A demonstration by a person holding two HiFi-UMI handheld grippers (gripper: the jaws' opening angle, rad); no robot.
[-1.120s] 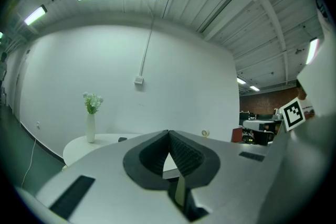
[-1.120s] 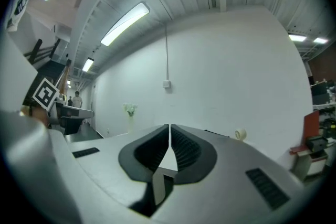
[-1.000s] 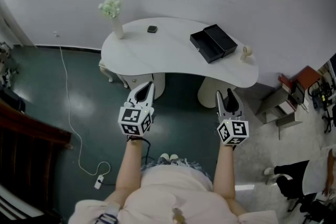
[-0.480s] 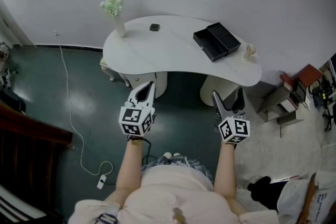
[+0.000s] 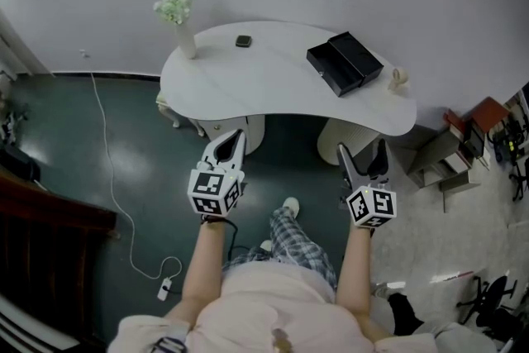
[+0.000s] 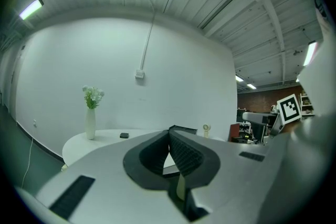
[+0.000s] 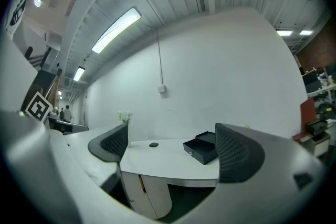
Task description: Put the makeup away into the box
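A black box with its lid open lies on the right part of a white curved table. A small dark makeup item sits near the table's far edge. The box and the item also show in the right gripper view. My left gripper hangs in front of the table, shut, with its pads together and nothing between them. My right gripper is held short of the table's right end, jaws wide open and empty. Both are well away from the box.
A white vase with pale flowers stands at the table's left end. A small pale object sits at its right end. A white cable trails over the dark floor. Shelves and clutter stand to the right. My own leg steps forward.
The right gripper's jaws have gone from nearly closed to wide open. A leg in checked trousers has stepped forward between the arms. The table sits slightly nearer in view.
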